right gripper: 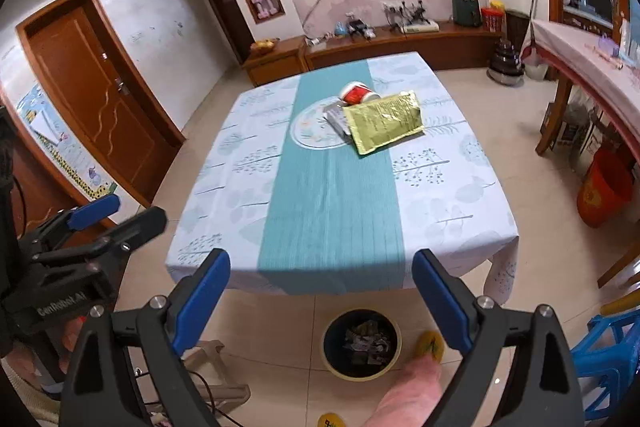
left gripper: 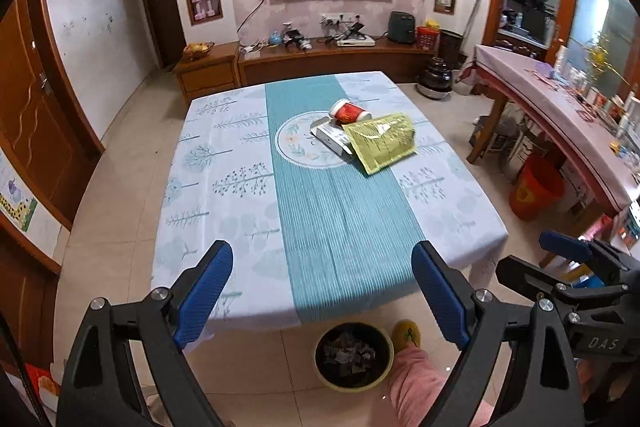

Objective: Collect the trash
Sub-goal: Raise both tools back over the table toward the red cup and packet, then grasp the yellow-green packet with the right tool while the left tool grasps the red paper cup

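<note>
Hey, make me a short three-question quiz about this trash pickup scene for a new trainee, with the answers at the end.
1. True or false: the left gripper is holding the red paper cup.
2. What partly covers the white box? A) green foil pouch B) a towel C) a plate
3. Where is the trash bin?

Key: 1 false, both it and the right gripper are open and empty. 2 A. 3 On the floor by the table's near edge.
</note>
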